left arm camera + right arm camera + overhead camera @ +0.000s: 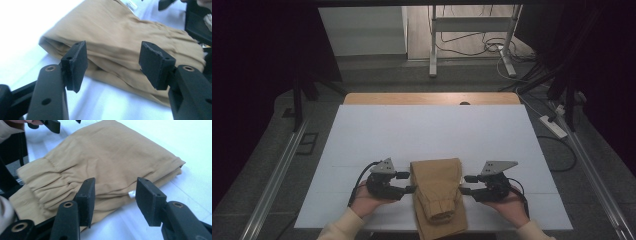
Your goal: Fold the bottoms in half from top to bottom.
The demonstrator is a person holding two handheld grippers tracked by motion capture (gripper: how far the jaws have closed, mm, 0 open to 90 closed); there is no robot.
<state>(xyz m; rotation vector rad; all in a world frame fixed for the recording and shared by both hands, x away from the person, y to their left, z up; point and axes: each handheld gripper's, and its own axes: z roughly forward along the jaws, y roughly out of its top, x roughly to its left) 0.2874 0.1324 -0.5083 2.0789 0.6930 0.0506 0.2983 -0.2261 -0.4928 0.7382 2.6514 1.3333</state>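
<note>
A folded tan garment lies at the near middle of the white table sheet, its gathered cuff end hanging toward the front edge. My left gripper sits against the cloth's left side, jaws apart. In the left gripper view the garment lies beyond the left gripper, whose pads touch nothing. My right gripper stands at the cloth's right side, also open. In the right gripper view the garment lies just ahead of the right gripper, with a small white tag in the gap.
The white sheet covers a wooden table. Beyond the table stand a metal frame and loose cables on the floor, and a power strip lies at the right. Rails run along both sides of the table.
</note>
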